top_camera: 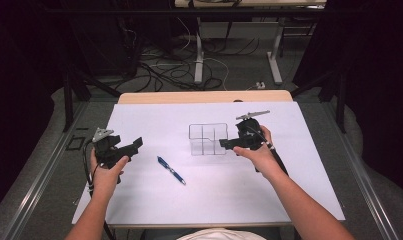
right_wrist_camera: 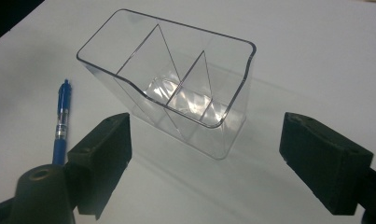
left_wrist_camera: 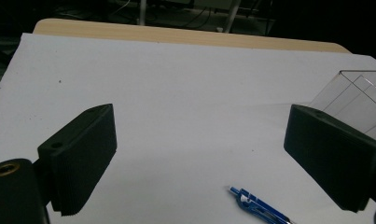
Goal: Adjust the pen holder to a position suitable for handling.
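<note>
left gripper (top_camera: 135, 145) wide open, empty, hovering over the white surface (top_camera: 154, 200). blue pen (top_camera: 170, 170) lying flat just right of it, long axis running far-left to near-right. clear organizer (top_camera: 207, 139) further right, right gripper (top_camera: 225, 143) open beside it, gripping nothing.

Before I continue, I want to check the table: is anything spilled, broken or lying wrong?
Nothing stands out. The clear organizer stands upright and empty on the white sheet, with no visible crack. The blue pen lies flat beside it, apart from it.
</note>
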`<state>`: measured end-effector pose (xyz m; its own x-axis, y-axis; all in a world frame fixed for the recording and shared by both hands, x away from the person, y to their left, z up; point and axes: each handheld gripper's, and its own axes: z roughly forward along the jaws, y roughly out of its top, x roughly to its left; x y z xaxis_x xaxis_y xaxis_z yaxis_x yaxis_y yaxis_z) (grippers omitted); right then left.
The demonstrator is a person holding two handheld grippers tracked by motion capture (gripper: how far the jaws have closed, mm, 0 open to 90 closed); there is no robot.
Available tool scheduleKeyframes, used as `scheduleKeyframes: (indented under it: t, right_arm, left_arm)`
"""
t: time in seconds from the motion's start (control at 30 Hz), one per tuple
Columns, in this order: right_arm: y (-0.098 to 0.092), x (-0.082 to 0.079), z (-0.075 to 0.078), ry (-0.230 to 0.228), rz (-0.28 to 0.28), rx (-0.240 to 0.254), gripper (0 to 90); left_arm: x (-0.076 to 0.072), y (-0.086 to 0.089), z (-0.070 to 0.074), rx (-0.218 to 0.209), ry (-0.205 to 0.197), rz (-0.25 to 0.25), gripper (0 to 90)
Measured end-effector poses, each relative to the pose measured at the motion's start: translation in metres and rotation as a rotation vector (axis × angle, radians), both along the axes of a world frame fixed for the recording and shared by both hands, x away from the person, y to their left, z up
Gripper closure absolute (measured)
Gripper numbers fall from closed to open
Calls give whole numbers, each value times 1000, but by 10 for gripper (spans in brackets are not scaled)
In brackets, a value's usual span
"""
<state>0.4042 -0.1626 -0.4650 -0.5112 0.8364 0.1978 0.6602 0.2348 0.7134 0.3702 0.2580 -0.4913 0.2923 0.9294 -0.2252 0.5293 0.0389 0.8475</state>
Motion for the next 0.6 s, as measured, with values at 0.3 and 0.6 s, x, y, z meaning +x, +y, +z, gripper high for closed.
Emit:
scheduleKeyframes:
  t: [0.3, 0.6]
  right_arm:
    - [1, -14, -9, -122, 80, -4, 153]
    - [13, -22, -11, -108, 158, 8, 195]
  left_arm:
    - [0, -3, -1, 10, 3, -7, 89]
    - [-1, -4, 1, 16, 0, -15, 89]
